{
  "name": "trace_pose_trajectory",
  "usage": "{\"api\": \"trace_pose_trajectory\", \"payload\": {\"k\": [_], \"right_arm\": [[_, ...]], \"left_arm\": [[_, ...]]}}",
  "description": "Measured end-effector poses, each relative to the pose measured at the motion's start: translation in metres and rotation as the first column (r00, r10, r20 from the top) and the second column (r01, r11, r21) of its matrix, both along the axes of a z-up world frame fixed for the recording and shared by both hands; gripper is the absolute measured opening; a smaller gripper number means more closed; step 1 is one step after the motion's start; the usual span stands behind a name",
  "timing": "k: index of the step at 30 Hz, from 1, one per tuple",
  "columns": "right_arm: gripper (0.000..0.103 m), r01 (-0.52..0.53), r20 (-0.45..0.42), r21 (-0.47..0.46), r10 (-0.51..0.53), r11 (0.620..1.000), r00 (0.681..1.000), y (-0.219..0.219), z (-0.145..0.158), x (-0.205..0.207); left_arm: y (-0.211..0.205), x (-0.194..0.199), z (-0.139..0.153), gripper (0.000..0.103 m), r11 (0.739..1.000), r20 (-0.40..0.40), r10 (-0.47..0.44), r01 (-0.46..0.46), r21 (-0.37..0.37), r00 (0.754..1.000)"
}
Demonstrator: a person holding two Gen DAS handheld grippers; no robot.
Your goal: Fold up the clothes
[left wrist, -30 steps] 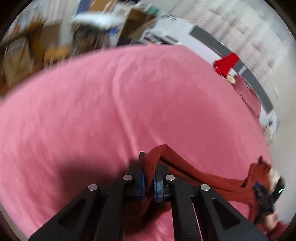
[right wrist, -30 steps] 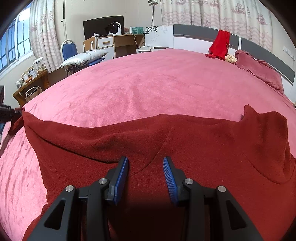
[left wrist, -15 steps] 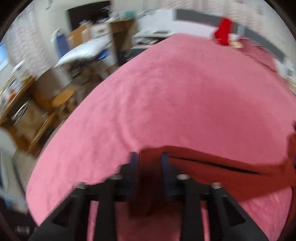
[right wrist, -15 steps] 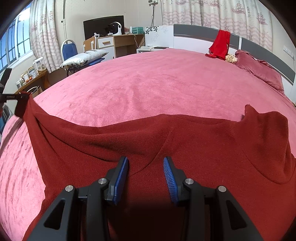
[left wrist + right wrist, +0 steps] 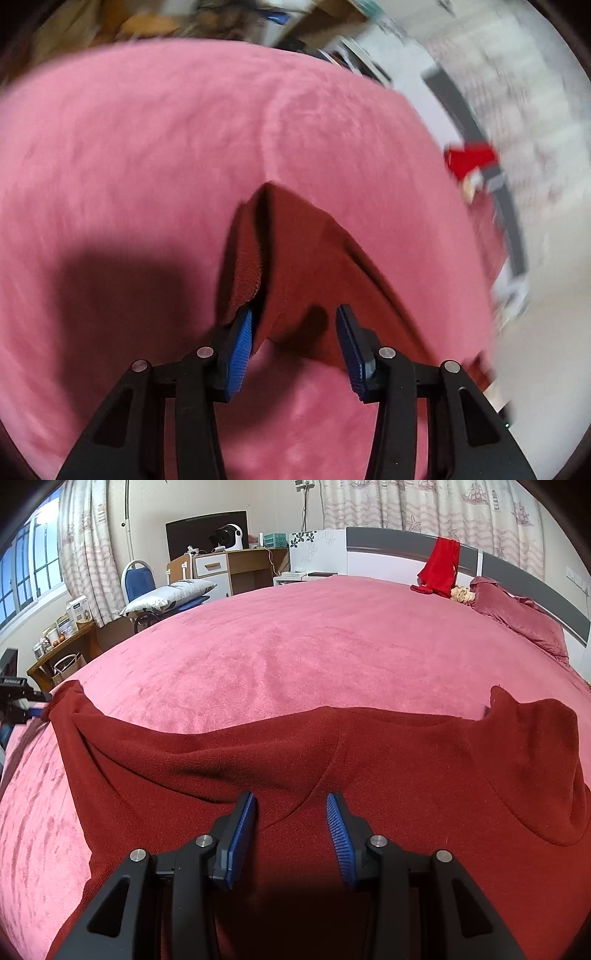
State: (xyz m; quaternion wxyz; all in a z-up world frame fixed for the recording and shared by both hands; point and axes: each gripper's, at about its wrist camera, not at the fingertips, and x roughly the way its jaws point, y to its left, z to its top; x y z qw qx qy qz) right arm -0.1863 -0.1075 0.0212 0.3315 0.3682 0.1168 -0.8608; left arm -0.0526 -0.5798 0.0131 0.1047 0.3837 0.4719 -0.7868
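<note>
Here, pink bedspread (image 5: pixel 295 635); spread flat across its near part, dark red sweater (image 5: pixel 369 775). Above sweater, right gripper (image 5: pixel 291 814), fingers apart, nothing held. At sweater's corner, left gripper (image 5: pixel 294 325), just opened, cloth released.

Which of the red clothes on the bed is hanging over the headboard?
The bright red cloth at the far end, draped over the grey headboard. The dark red sweater lies flat on the pink bedspread, nearest the grippers.

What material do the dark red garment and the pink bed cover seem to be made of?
Dark red garment: likely a knitted fabric, matte; a fine ribbed weave shows, and it drapes in soft folds.
Pink bed cover: probably a plush, velvet-like fabric; its short pile has a slight sheen with brushed streaks.
</note>
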Motion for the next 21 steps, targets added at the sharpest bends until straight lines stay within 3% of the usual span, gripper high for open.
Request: {"api": "trace_pose_trajectory", "payload": {"k": [2, 4, 5, 8, 11, 17, 21], "right_arm": [[0.041, 0.000, 0.001, 0.000, 0.000, 1.000, 1.000, 0.000, 0.000, 0.000], [0.041, -0.001, 0.002, -0.003, 0.001, 1.000, 1.000, 0.000, 0.000, 0.000], [0.041, -0.001, 0.004, -0.005, 0.001, 1.000, 1.000, 0.001, 0.000, 0.000], [0.042, -0.001, 0.008, -0.010, 0.001, 1.000, 1.000, 0.001, 0.000, -0.001], [0.042, -0.001, 0.010, -0.013, 0.001, 1.000, 1.000, 0.001, 0.000, -0.001], [0.042, -0.002, 0.012, -0.015, 0.002, 1.000, 1.000, 0.002, 0.000, -0.002], [0.042, -0.003, 0.011, -0.014, 0.003, 1.000, 1.000, 0.001, 0.000, -0.002]], "left_arm": [[-0.005, 0.007, -0.012, 0.046, 0.989, -0.032, 0.125, -0.123, 0.079, 0.992], [-0.008, 0.015, -0.018, 0.046, 0.961, -0.048, 0.243, -0.234, 0.147, 0.969], [-0.007, 0.021, -0.016, 0.046, 0.946, -0.054, 0.291, -0.279, 0.167, 0.955], [-0.015, 0.031, -0.003, 0.046, 0.931, -0.099, 0.344, -0.326, 0.163, 0.934], [-0.027, 0.042, 0.010, 0.046, 0.929, -0.072, 0.370, -0.369, 0.021, 0.926], [-0.022, 0.024, -0.019, 0.046, 0.952, -0.077, 0.263, -0.245, 0.184, 0.962], [-0.020, 0.016, -0.029, 0.046, 0.938, -0.121, 0.309, -0.281, 0.204, 0.943]]}}
